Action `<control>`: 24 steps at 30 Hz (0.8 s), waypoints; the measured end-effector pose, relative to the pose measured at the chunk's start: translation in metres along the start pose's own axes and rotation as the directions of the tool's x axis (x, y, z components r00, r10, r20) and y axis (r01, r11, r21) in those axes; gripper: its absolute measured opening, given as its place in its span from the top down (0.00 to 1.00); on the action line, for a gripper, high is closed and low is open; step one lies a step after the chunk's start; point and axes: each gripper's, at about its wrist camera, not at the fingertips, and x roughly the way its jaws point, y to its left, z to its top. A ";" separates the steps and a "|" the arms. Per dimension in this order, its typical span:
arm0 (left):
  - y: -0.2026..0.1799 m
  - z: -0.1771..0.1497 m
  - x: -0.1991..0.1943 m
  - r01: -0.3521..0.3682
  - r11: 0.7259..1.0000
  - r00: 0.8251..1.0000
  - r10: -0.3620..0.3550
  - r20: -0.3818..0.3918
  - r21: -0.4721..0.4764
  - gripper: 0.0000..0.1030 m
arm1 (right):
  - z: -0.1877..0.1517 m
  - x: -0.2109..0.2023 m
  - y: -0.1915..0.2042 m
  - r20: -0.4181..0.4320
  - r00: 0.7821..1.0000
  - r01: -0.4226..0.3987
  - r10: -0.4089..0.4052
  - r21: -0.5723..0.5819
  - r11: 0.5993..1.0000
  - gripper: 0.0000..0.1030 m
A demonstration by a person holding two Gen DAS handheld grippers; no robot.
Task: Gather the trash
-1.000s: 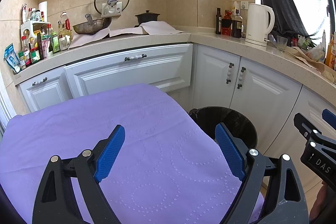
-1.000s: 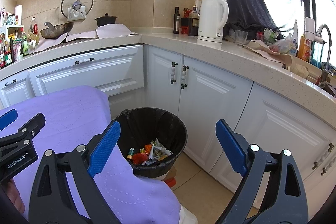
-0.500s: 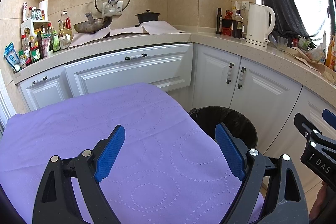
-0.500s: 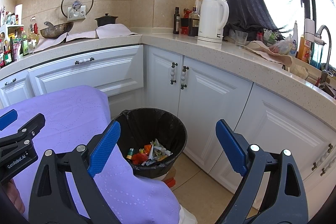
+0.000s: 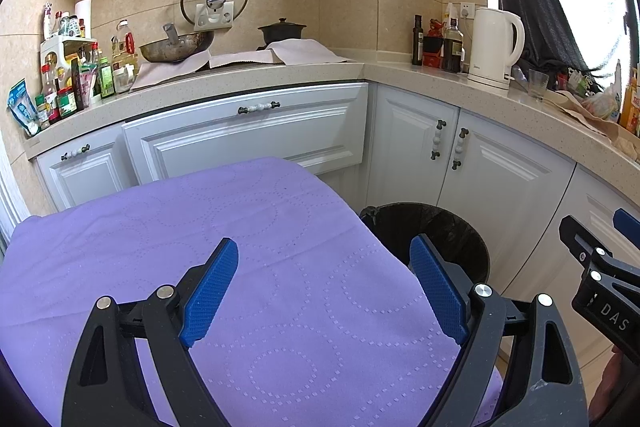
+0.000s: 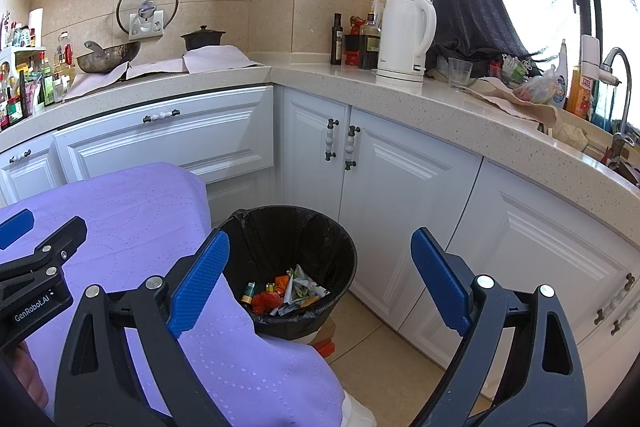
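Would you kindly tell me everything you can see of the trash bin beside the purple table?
The trash bin is round, dark and open-topped, lined with a black plastic bag folded over its rim. It stands upright on the tiled floor, in front of the white cabinet doors and close beside the purple cloth, which hides part of its near side. At the bottom lie crumpled wrappers in red, orange, green and white. No gripper touches it.
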 end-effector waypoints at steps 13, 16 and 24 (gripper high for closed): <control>-0.001 -0.002 0.001 -0.001 1.000 1.000 0.001 0.001 -0.005 0.17 | 0.001 0.000 -0.001 -0.001 1.000 -0.001 0.001 -0.001 1.000 0.13; -0.001 -0.002 0.001 -0.001 1.000 1.000 0.001 0.000 -0.005 0.17 | 0.001 0.000 0.000 0.000 1.000 -0.001 0.001 -0.001 1.000 0.13; -0.002 -0.003 0.001 0.001 1.000 1.000 -0.001 -0.001 -0.008 0.17 | 0.000 0.000 0.000 -0.001 1.000 -0.001 0.001 -0.001 1.000 0.13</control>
